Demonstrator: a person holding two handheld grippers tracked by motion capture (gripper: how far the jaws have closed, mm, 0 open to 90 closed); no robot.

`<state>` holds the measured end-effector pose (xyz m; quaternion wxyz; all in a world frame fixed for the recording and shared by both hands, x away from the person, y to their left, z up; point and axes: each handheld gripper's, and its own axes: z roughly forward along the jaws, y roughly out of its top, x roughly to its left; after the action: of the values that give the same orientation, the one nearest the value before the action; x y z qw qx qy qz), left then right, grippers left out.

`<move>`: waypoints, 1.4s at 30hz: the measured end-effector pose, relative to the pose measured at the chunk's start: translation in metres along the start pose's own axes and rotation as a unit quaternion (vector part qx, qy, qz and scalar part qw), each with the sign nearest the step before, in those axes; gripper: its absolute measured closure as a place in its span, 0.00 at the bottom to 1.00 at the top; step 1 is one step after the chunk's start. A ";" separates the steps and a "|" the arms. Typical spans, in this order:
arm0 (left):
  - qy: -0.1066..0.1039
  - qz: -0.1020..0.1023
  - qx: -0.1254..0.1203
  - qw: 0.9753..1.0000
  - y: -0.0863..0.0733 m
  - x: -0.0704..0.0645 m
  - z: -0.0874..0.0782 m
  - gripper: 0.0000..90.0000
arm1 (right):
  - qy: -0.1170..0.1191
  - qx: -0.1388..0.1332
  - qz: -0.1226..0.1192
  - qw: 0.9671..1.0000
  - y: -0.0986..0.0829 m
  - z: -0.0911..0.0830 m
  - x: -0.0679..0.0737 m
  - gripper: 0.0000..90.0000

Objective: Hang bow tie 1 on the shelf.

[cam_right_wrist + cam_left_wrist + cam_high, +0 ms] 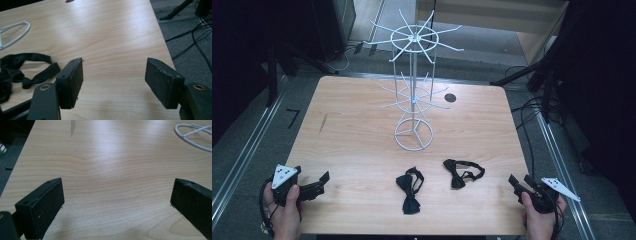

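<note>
A white wire rack point(413, 100) with two tiers of hook arms stands upright at the middle of the wooden table point(352, 145); its ring base point(192, 138) sits far right of the left jaws. Two black bow ties lie near the front edge, one point(409, 189) at the centre and one point(460, 172) to its right, the latter point(25, 67) just left of the right jaws. My left gripper point(319, 183) point(117, 192) rests at the front left corner, open and empty. My right gripper point(519, 181) point(113, 72) stands at the front right corner, open over bare wood.
A dark round hole point(450, 98) marks the table behind the rack, and a dark streak point(323, 122) lies at the left. Cables point(532, 115) trail on the floor past the right edge. Metal rails point(242, 155) run along both sides of the table.
</note>
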<state>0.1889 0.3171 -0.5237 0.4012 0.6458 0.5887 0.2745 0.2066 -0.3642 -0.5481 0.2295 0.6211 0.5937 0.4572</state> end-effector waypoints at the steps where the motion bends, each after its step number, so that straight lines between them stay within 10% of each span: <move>1: 0.000 0.000 0.000 1.000 0.000 0.000 0.000 0.00 | 0.001 -0.003 -0.005 1.000 0.001 0.000 0.003 0.36; 42: -0.001 0.002 -0.001 1.000 0.000 0.000 0.000 0.00 | 0.068 -0.014 -0.048 0.996 0.006 -0.002 0.068 0.37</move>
<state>0.1887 0.3171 -0.5237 0.4019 0.6468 0.5865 0.2758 0.1998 -0.3019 -0.5221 0.2186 0.5558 0.6311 0.4950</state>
